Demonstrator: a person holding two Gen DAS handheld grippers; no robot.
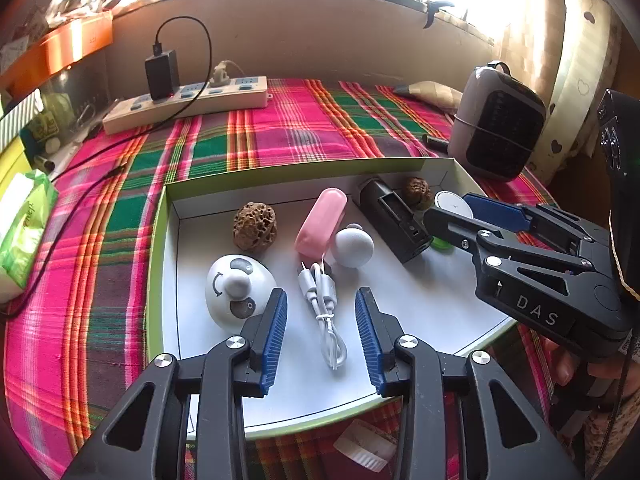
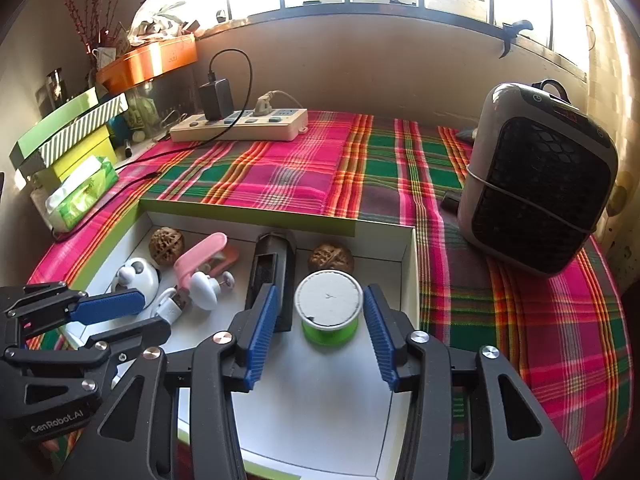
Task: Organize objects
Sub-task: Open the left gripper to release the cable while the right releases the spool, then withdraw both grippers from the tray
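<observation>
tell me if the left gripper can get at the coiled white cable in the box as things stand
Probably yes. The left gripper is open with the white cable lying loose on the box floor right between its fingers; the panda-faced gadget sits just outside one finger, not across the path.

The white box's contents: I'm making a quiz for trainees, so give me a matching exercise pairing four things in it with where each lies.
Things:
1. white cable
2. green spool
3. panda figure
4. pink case

Places:
A. between the right tongs' pads
B. leaning on the round white gadget
C. between the left tongs' pads
D. near the box's left wall, beside the left tongs' left pad

Pairs: 1-C, 2-A, 3-D, 4-B
</observation>
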